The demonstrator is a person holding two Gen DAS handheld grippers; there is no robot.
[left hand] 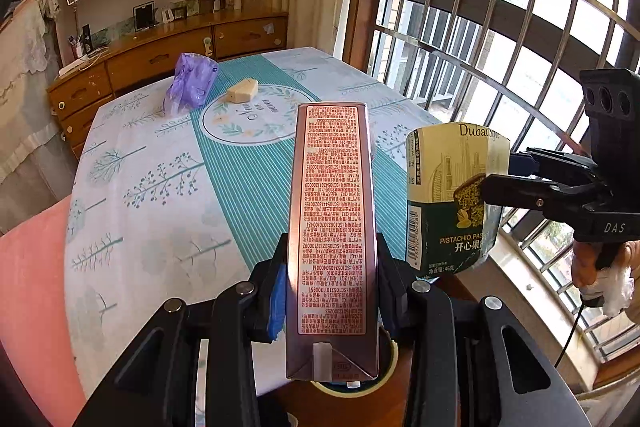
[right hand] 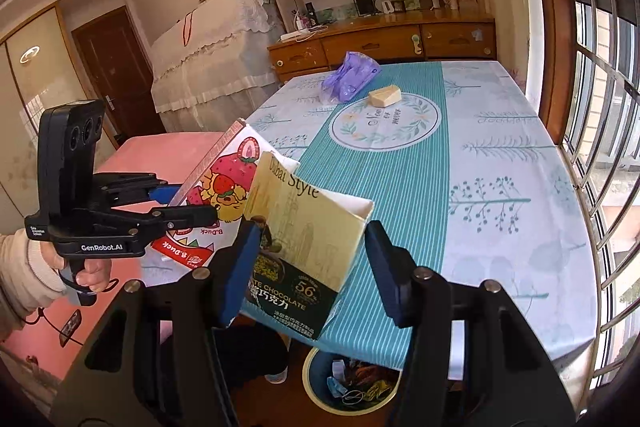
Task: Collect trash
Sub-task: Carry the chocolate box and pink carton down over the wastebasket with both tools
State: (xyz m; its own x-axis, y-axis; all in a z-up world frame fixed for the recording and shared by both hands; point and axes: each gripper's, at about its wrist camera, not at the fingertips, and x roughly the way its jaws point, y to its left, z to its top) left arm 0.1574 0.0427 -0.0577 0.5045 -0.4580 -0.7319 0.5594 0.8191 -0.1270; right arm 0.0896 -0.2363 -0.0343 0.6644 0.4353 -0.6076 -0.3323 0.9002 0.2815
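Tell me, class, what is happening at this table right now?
A person is clearing rubbish with hand-held tongs. The left tongs grip a tall carton; the right tongs hold a chocolate box that sits askew between the pads. Both are above a waste bin at the table's near edge. A purple bag and a small pale wedge still lie on the cloth.

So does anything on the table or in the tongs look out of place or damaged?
The chocolate box in the right tongs is torn open at the top and bent. Two scraps lie on the tablecloth: a crumpled purple bag and a small beige box on its side.
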